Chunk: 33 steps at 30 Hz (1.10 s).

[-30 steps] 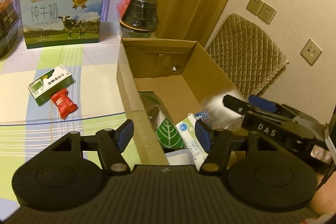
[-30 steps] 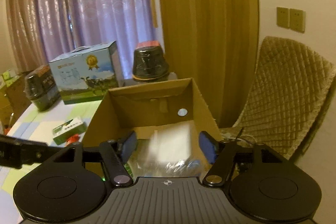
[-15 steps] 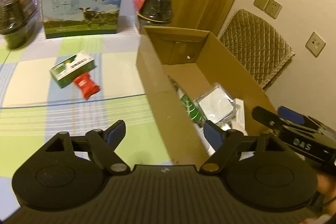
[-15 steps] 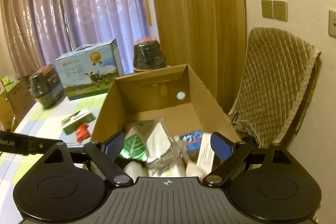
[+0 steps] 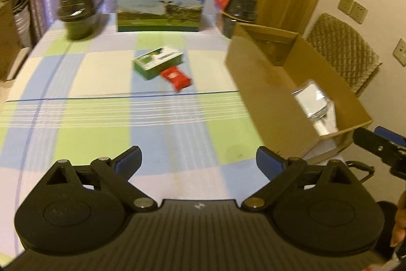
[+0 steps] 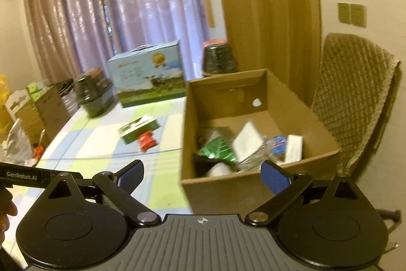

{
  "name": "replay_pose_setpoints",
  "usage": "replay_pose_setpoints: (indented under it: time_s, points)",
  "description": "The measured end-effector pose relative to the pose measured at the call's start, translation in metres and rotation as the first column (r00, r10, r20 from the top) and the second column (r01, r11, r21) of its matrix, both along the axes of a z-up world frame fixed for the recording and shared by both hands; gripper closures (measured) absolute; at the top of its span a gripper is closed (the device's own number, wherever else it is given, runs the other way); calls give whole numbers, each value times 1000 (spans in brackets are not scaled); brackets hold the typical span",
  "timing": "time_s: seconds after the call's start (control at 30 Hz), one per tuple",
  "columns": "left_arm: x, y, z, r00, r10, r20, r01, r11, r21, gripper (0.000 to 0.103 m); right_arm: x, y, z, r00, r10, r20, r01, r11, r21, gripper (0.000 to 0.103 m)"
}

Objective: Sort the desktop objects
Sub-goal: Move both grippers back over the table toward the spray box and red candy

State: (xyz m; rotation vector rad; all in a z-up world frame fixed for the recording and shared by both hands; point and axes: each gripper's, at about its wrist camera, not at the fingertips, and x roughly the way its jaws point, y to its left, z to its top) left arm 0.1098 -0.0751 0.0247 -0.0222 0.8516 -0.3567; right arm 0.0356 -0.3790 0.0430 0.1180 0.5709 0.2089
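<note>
Left wrist view: left hand-held gripper (image 5: pixel 198 161) is hovering spread wide, empty, over the checked counter (image 5: pixel 76 103); a green box (image 5: pixel 157 62) is lying touching a red packet (image 5: pixel 178 78), left of the cardboard box (image 5: pixel 264 83).

Right wrist view: right hand-held gripper (image 6: pixel 203 173) is hanging released before the cardboard box (image 6: pixel 215 189), which is holding mixed packets.

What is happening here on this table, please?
A person holds a tool in each hand and is sorting desk items into the cardboard box. Both the left tool and the right tool are open and hold nothing. The box contains several packets, among them a green leaf-print packet. A green and white box and a red packet lie touching on the checked tablecloth, not yet sorted.
</note>
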Motion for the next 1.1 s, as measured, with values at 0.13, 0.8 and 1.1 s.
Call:
replay_pose_setpoints:
  time_s: [0.13,0.8,1.1]
  points:
    - [-7,25,2,1000,15,17,-16,999,29,5,-5,23,-1,998,56,-11,-56,998,-12,6]
    - [3,85,-2,999,46,23,-47,997,59,4,1,91,-19,977,201,-70,-204,978,-39,2]
    - [14,92,-10,1000,27,11,-27,997,75,4,15,108,-28,969,230,-93,-236,970,-53,2]
